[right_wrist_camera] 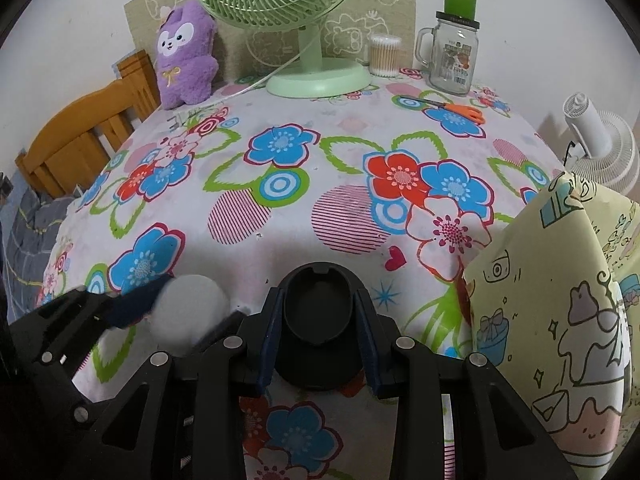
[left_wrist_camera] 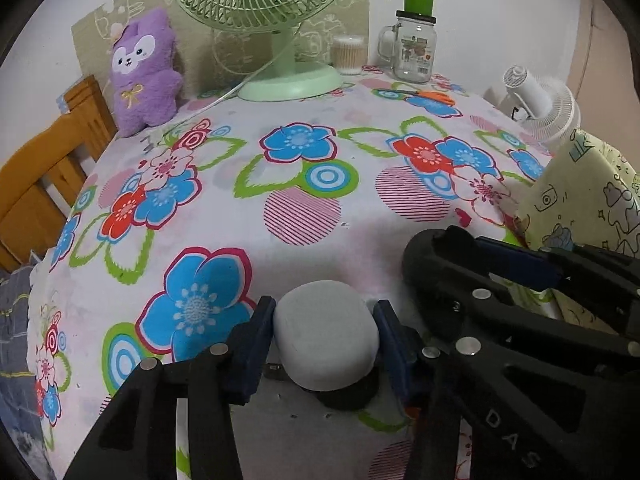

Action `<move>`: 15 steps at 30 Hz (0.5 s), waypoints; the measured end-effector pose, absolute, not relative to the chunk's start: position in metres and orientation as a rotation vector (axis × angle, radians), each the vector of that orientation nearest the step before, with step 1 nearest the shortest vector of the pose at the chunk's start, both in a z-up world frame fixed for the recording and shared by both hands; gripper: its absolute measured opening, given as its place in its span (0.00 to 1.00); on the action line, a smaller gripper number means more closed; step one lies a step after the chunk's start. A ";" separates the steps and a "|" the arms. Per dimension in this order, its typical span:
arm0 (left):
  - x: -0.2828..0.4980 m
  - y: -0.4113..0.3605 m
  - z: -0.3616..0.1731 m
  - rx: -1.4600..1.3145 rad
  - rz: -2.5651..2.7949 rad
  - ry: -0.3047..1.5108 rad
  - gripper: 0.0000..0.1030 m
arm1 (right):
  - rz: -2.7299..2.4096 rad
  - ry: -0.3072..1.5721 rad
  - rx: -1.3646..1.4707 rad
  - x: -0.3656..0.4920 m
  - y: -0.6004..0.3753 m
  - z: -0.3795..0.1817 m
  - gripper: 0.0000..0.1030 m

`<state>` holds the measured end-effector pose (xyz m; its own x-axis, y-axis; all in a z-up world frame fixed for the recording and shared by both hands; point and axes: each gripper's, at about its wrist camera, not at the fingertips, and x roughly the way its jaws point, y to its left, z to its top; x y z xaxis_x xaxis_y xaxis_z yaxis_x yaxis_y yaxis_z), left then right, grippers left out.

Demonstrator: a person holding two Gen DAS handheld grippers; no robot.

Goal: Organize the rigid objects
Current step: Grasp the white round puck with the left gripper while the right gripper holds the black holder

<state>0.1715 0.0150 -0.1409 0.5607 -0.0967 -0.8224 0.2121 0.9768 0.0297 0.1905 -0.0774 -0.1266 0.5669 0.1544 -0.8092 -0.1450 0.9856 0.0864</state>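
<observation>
We see the left gripper [left_wrist_camera: 326, 338] low over the flowered cloth of the worktop [left_wrist_camera: 320, 200], its two blue pads closed in on a white rounded cap [left_wrist_camera: 326, 340]. The cap sits squarely between the fingers, touching the pad on each side, and below it a dark round part [left_wrist_camera: 348, 396] shows against the cloth. We cannot tell whether the cap is lifted or resting on the cloth.

The right gripper [right_wrist_camera: 319, 314] is closed on a black round holder [right_wrist_camera: 318, 312], which fills the gap between its pads; the holder's open hollow faces up and its rim reaches out past the fingertips. In the right wrist view the white cap appears just beside the holder, on its left, with one blue finger [right_wrist_camera: 132, 304] of the left gripper against it. In the left wrist view the black holder lies to the right of the cap and near it, the two grippers almost side by side.

A yellow cartoon-printed bag [right_wrist_camera: 560, 320] stands at the right edge of the worktop, close to the right gripper. Well apart at the far side are a green fan [left_wrist_camera: 280, 76], a purple plush toy [left_wrist_camera: 142, 68], a glass mug jar with a green cup on top [left_wrist_camera: 414, 48], a tub of cotton swabs [left_wrist_camera: 347, 54] and orange scissors [left_wrist_camera: 432, 98].
</observation>
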 end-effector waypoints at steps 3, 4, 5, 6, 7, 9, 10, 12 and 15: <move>0.168 0.014 -0.139 0.151 -0.164 0.948 0.50 | 0.181 0.957 0.014 0.189 -0.077 -0.126 0.37; 0.167 0.014 -0.139 0.156 -0.160 0.944 0.50 | 0.183 0.955 0.013 0.188 -0.077 -0.125 0.37; 0.165 0.014 -0.137 0.158 -0.156 0.938 0.50 | 0.184 0.953 0.013 0.187 -0.076 -0.124 0.37; 0.164 0.014 -0.136 0.156 -0.154 0.936 0.50 | 0.185 0.951 0.013 0.186 -0.077 -0.123 0.37; 0.163 0.015 -0.135 0.151 -0.153 0.936 0.50 | 0.188 0.948 0.012 0.184 -0.077 -0.122 0.37; 0.159 0.016 -0.133 0.147 -0.148 0.932 0.50 | 0.192 0.944 0.010 0.181 -0.076 -0.120 0.37; 0.157 0.016 -0.131 0.149 -0.144 0.928 0.50 | 0.195 0.941 0.009 0.179 -0.076 -0.118 0.37; 0.151 0.016 -0.128 0.153 -0.136 0.917 0.50 | 0.199 0.935 0.009 0.174 -0.075 -0.116 0.37; 0.145 0.018 -0.122 0.139 -0.132 0.910 0.50 | 0.209 0.924 0.008 0.167 -0.075 -0.110 0.37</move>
